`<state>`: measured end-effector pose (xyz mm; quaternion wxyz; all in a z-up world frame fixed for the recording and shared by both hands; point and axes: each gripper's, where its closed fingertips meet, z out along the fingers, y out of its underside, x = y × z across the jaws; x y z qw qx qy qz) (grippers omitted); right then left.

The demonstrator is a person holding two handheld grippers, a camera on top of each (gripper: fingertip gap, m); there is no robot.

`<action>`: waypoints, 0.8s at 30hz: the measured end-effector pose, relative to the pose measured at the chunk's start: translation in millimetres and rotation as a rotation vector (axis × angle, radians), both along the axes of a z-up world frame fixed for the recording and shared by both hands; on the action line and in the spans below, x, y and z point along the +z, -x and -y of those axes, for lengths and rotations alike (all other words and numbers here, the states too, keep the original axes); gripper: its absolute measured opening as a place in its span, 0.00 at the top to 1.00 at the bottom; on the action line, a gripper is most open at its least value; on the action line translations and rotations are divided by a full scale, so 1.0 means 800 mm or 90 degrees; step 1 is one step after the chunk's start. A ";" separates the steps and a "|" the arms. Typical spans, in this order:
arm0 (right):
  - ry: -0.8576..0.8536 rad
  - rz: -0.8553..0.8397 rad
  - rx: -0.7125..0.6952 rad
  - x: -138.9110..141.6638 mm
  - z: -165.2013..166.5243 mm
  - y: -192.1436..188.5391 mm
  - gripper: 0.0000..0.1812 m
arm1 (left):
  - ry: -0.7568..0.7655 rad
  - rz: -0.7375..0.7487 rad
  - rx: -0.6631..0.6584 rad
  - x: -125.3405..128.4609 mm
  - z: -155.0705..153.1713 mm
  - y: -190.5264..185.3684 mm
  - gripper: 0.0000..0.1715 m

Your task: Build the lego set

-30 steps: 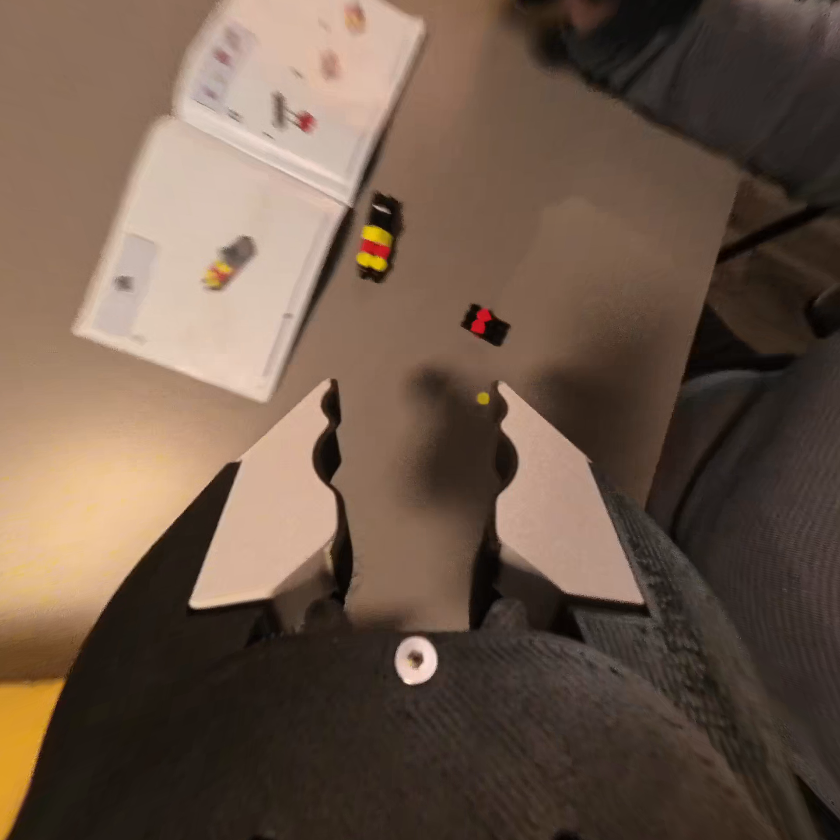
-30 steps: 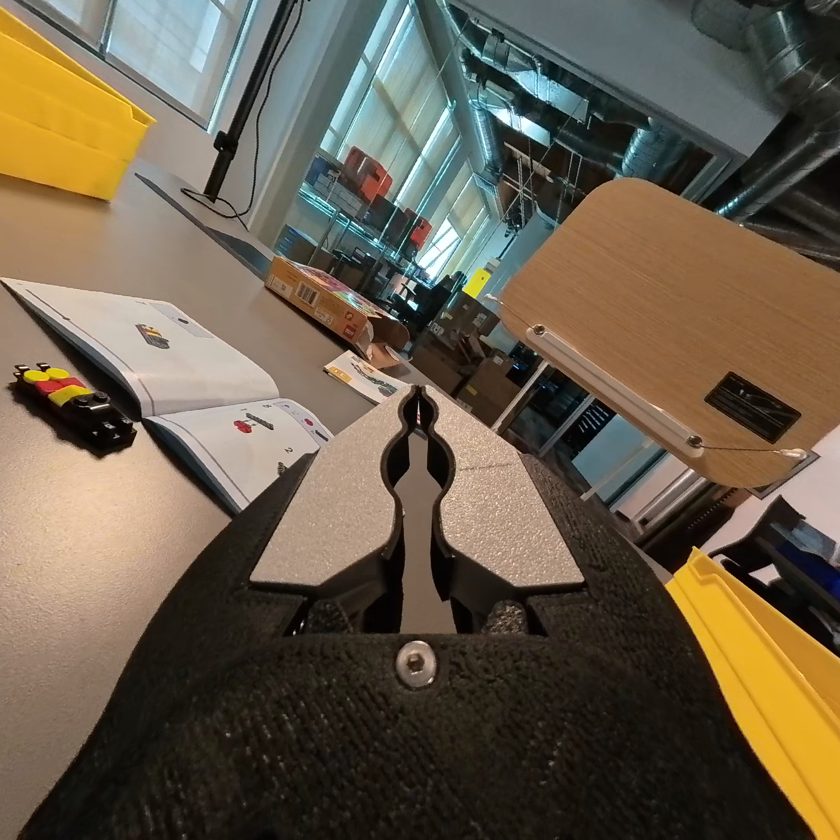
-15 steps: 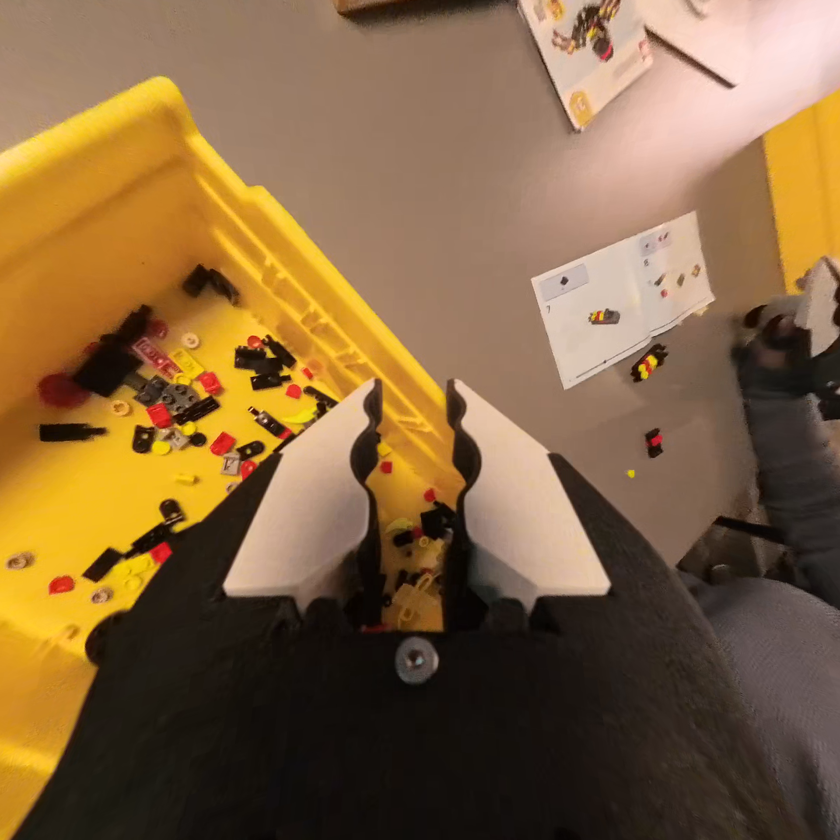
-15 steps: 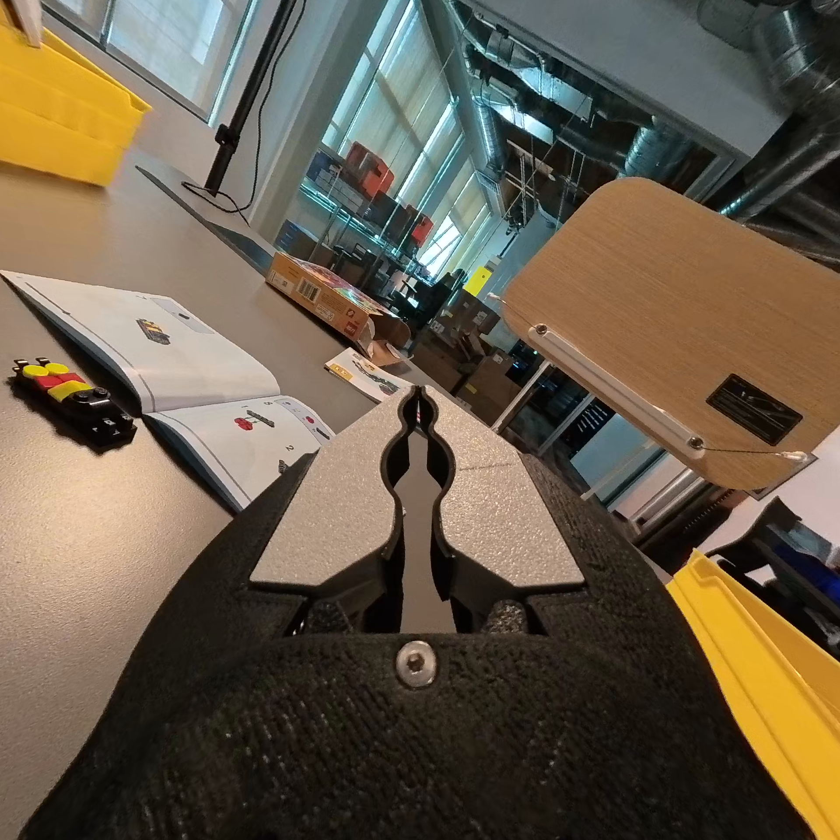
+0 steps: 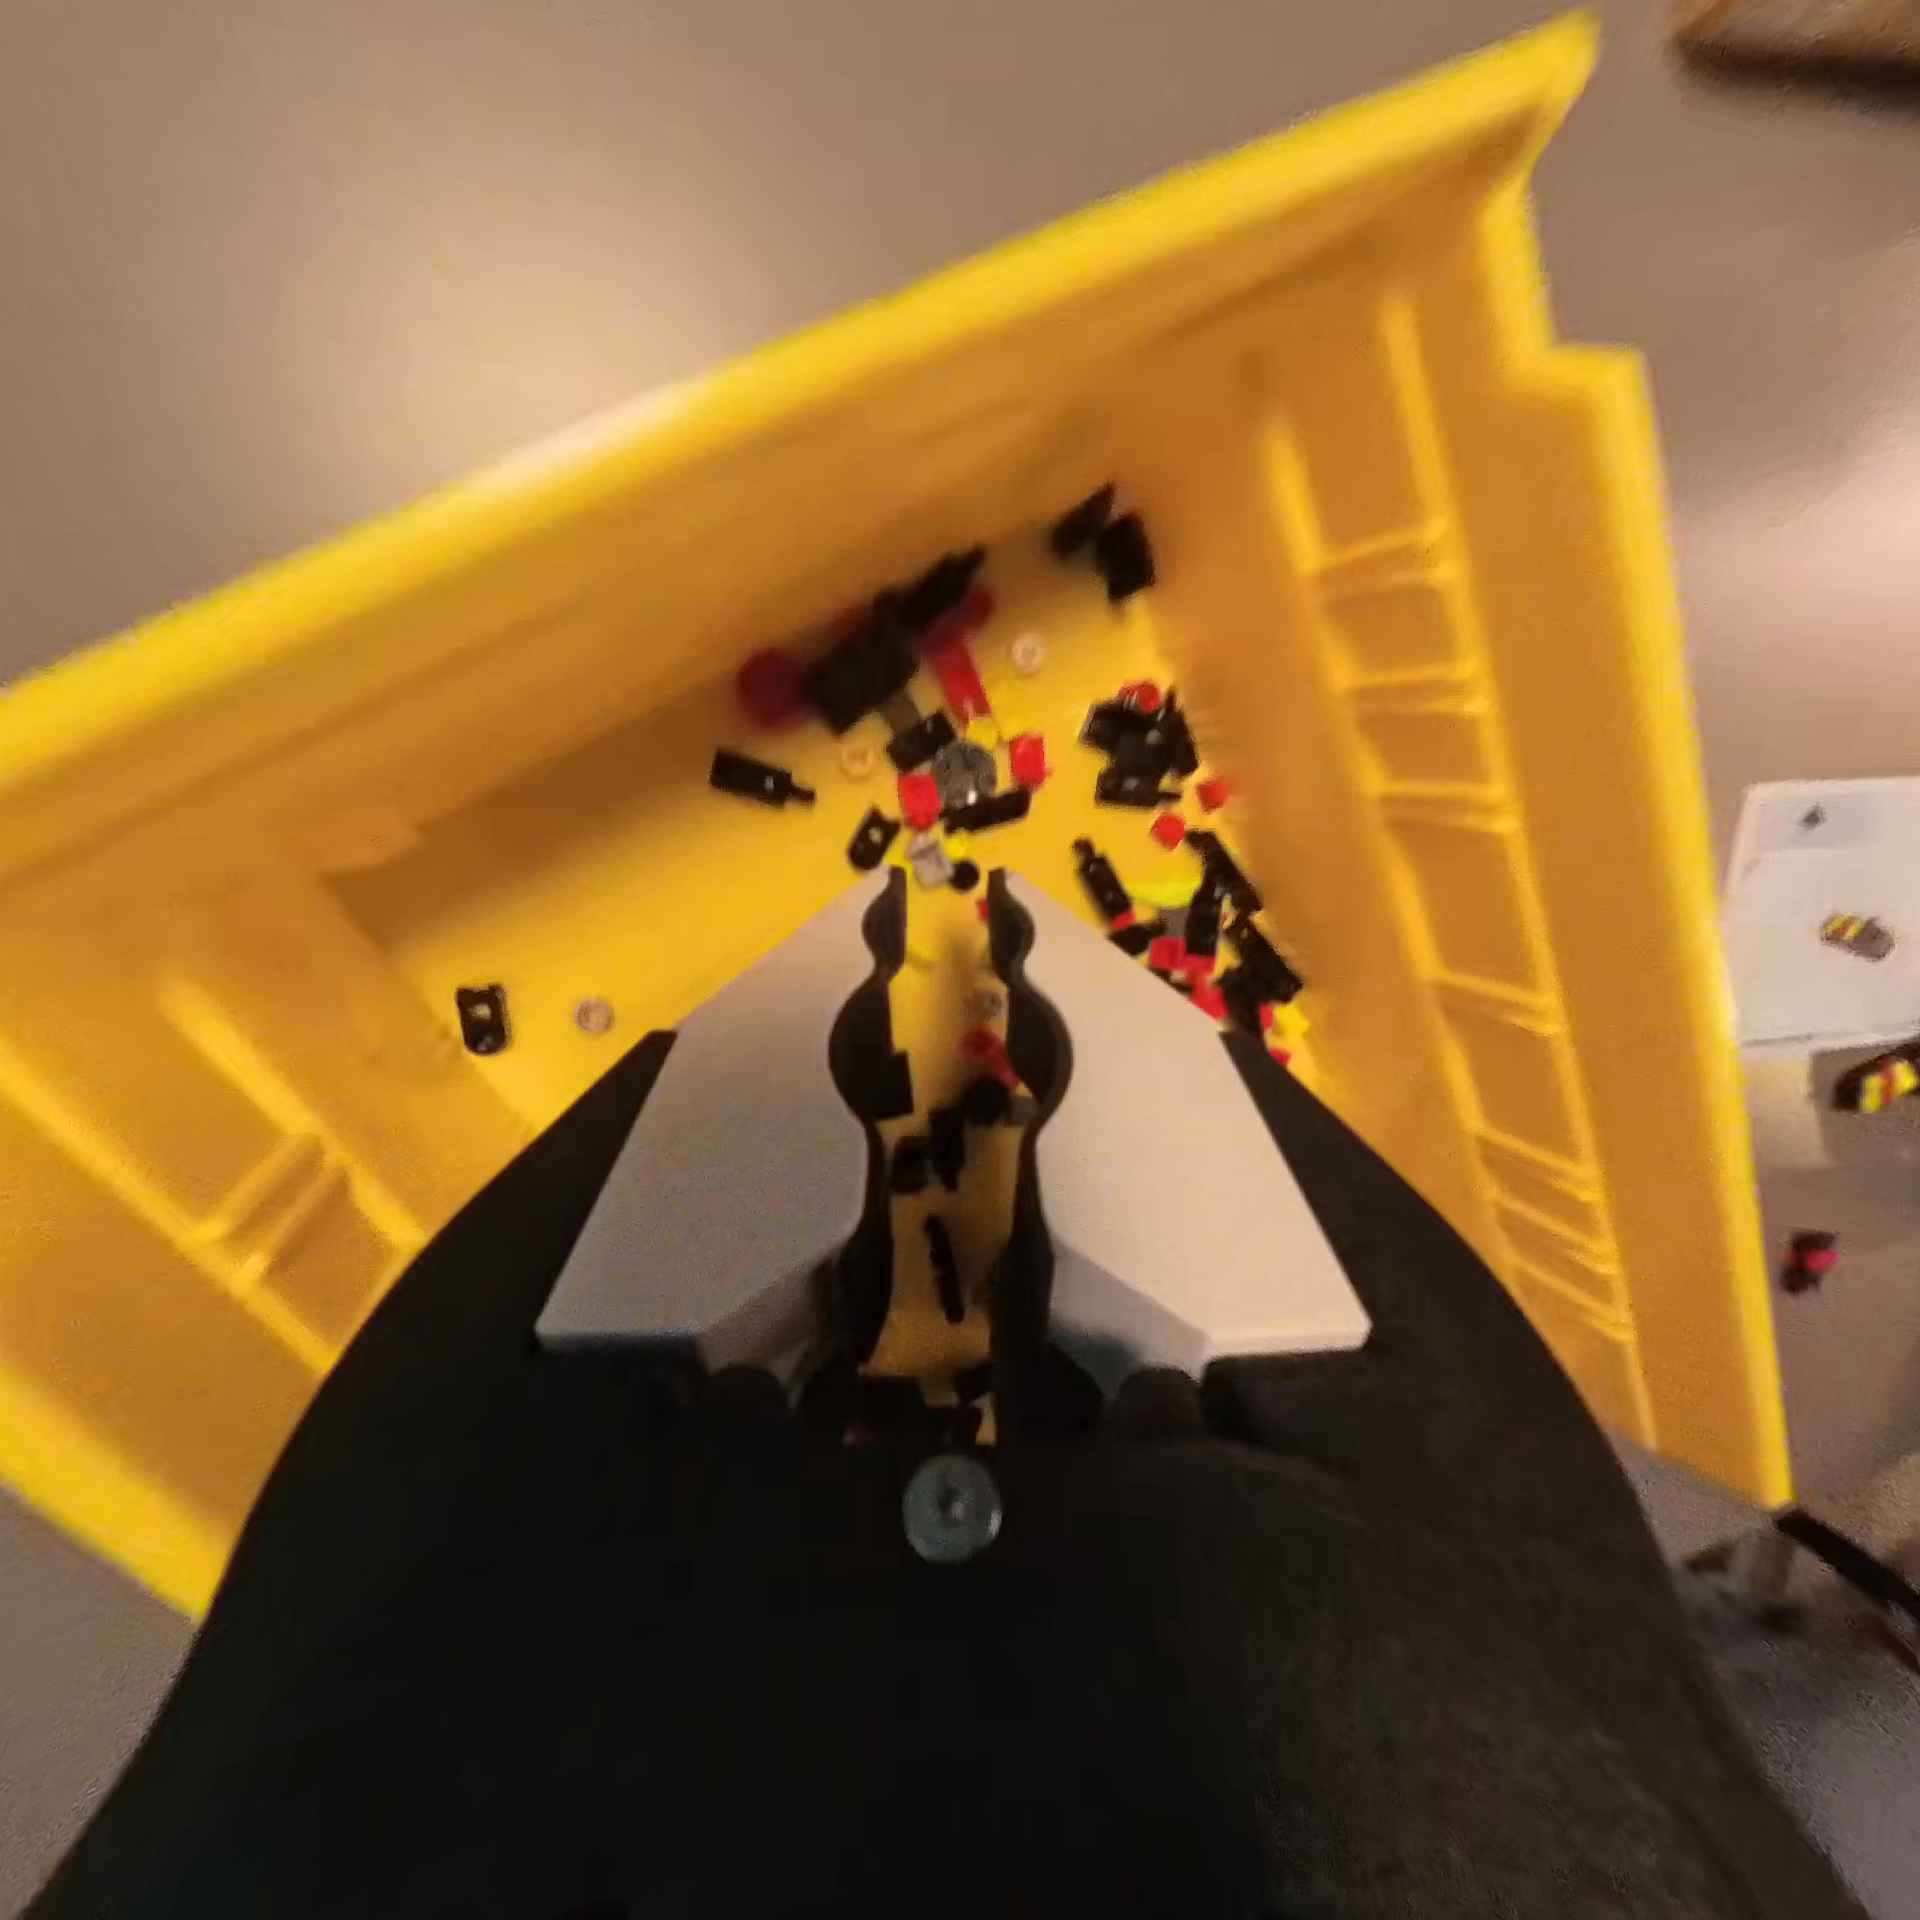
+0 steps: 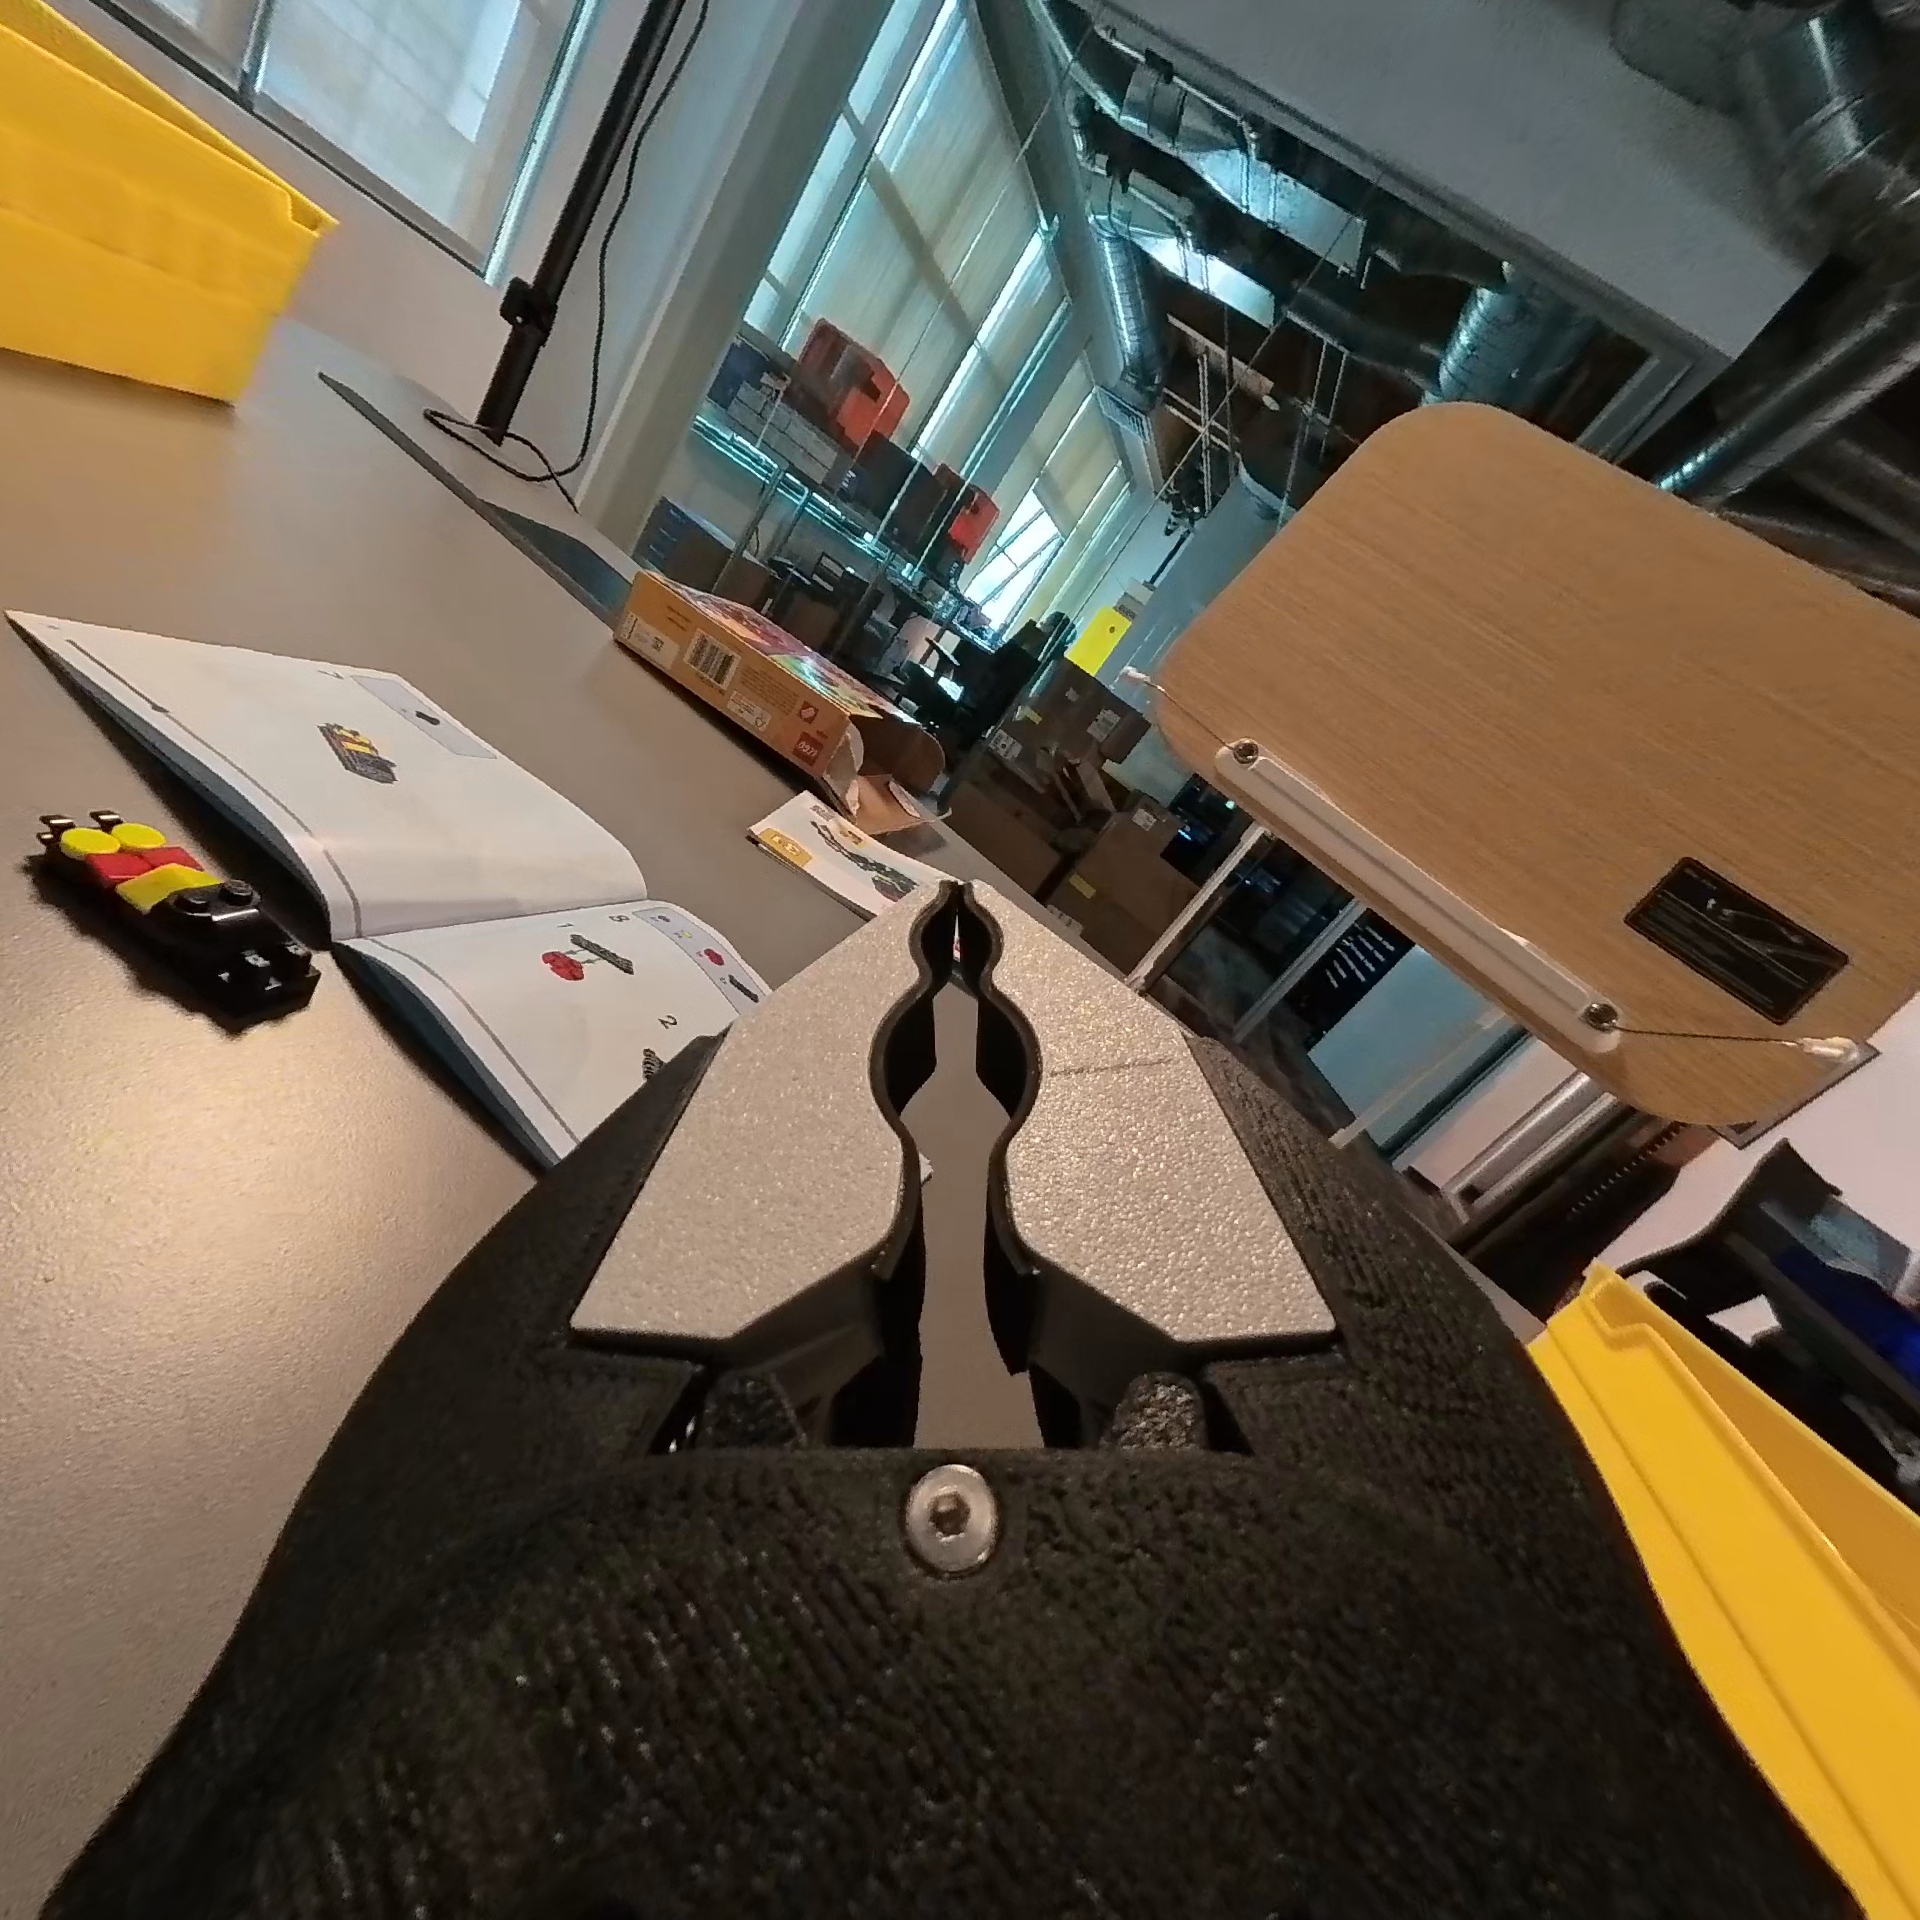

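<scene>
My left gripper (image 5: pixel 943 878) hangs over a yellow bin (image 5: pixel 1455 582), tips just above several loose black, red and yellow Lego pieces (image 5: pixel 966 774) on its floor. Its jaws stand a narrow gap apart with nothing between them. The view is blurred. My right gripper (image 6: pixel 957 896) is shut and empty, low over the grey table (image 6: pixel 208 1195). A partial build (image 6: pixel 156 894), black with yellow and red tiles, lies left of it beside the open instruction booklet (image 6: pixel 416 821). In the left wrist view the build (image 5: pixel 1875 1081) and a small black and red piece (image 5: pixel 1808 1259) lie right of the bin.
A Lego box (image 6: pixel 758 675) and a leaflet (image 6: pixel 842 854) lie farther back. A second yellow bin (image 6: pixel 125 239) is at far left, another yellow bin's rim (image 6: pixel 1766 1558) at lower right. A wooden chair back (image 6: pixel 1558 748) stands right, a black stand (image 6: pixel 530 301) behind. The grippers' ends are close to 55 centimetres from one another. The right tips stand about 15 centimetres off the partial build (image 6: pixel 156 894).
My left gripper has swung from the table by the build to over the yellow bin, dropped closer to the pieces, and its jaws have narrowed. The right gripper has not moved.
</scene>
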<state>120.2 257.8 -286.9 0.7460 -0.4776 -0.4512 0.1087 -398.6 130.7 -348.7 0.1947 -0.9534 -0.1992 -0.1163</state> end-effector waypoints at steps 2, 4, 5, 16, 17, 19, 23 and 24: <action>0.001 0.001 -0.001 0.000 0.000 0.000 1.00 | 0.042 -0.013 -0.010 -0.016 0.008 0.000 0.90; 0.000 0.001 -0.001 0.000 0.000 0.000 1.00 | 0.057 -0.032 -0.016 -0.022 0.008 0.001 0.89; 0.000 0.001 -0.002 0.000 0.000 0.000 1.00 | 0.059 -0.030 -0.019 -0.025 0.008 -0.001 0.89; 0.000 0.004 -0.001 -0.001 0.000 0.000 1.00 | 0.110 -0.081 -0.042 -0.045 0.010 -0.001 0.93; 0.000 0.003 -0.001 -0.001 0.000 0.000 1.00 | 0.106 -0.084 -0.041 -0.046 0.008 0.000 0.93; -0.001 0.004 -0.001 -0.001 0.000 0.000 1.00 | 0.103 -0.088 -0.039 -0.046 0.005 0.000 0.93; -0.001 0.005 0.000 -0.002 0.000 0.000 1.00 | 0.116 -0.120 -0.050 -0.047 0.006 0.002 0.96; -0.001 0.005 0.000 -0.002 0.000 0.000 1.00 | 0.120 -0.128 -0.055 -0.047 0.007 0.002 0.96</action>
